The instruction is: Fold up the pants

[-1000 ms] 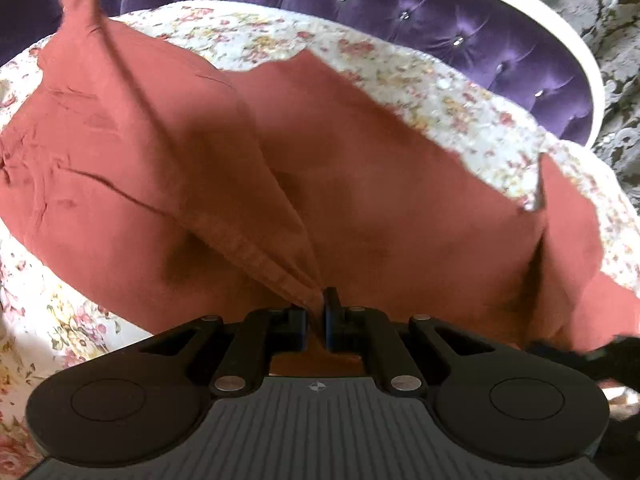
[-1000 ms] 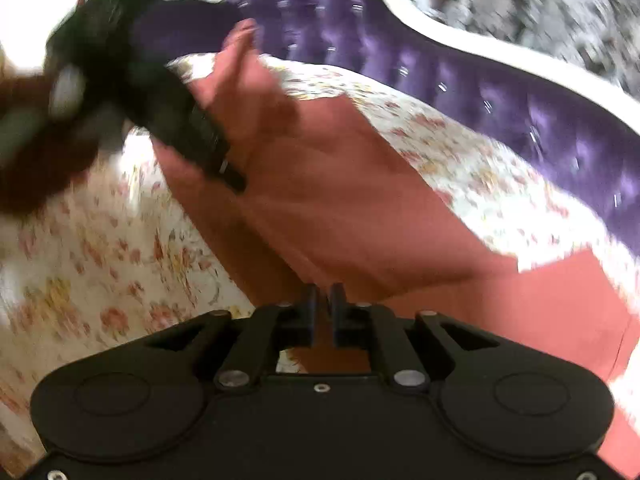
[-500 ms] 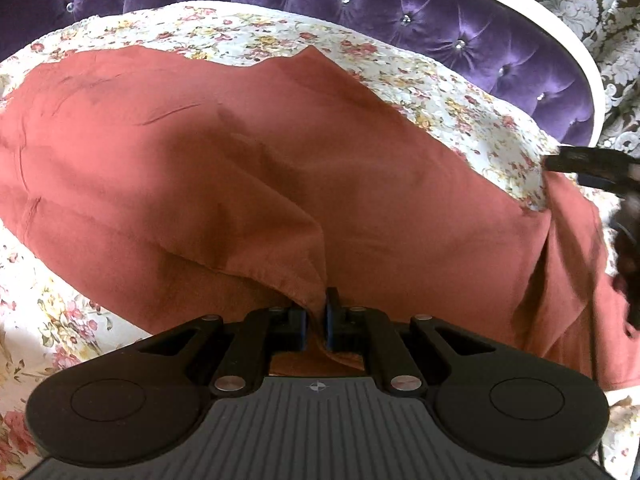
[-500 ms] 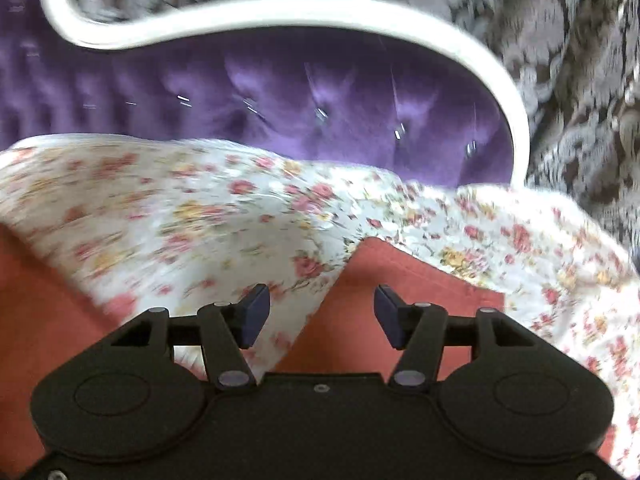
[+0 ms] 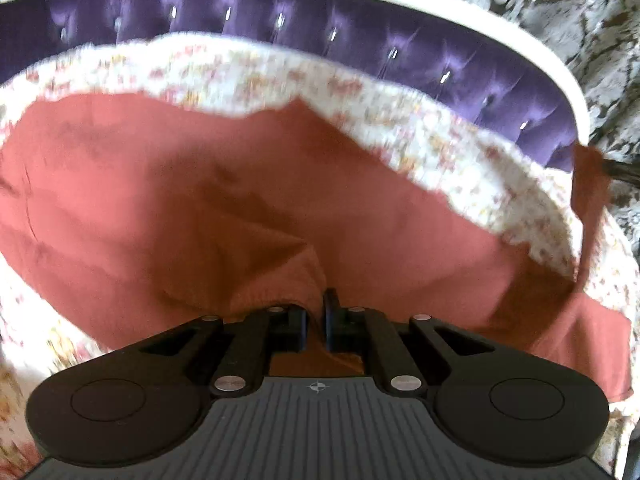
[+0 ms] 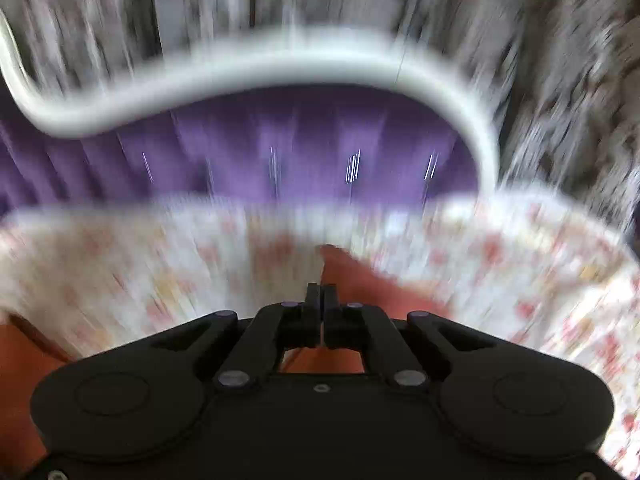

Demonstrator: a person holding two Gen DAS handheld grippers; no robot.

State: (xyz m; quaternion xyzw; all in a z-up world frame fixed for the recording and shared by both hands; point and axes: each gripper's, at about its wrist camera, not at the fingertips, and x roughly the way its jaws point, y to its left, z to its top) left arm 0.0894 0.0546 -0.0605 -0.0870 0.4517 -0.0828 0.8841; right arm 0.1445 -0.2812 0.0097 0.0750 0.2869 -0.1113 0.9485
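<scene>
Rust-red pants [image 5: 200,200] lie spread across the flowered bed. My left gripper [image 5: 316,308] is shut on a bunched fold of them at their near edge. At the far right of the left wrist view a strip of the pants [image 5: 588,176] stands lifted off the bed beside a dark gripper part [image 5: 626,172]. The right wrist view is heavily blurred. There my right gripper [image 6: 321,294] is shut, with a red corner of the pants [image 6: 360,280] rising at its fingertips, so it looks pinched on that corner.
A flowered sheet [image 5: 440,140] covers the bed. Behind it stands a purple tufted headboard [image 5: 280,32] with a white curved frame [image 5: 460,28]. Grey patterned drapery [image 5: 560,0] hangs beyond that.
The right gripper let go, swung over a pants corner with jaws wide, then shut and lifted it. The raised left flap of the pants dropped flat. The left gripper kept its grip.
</scene>
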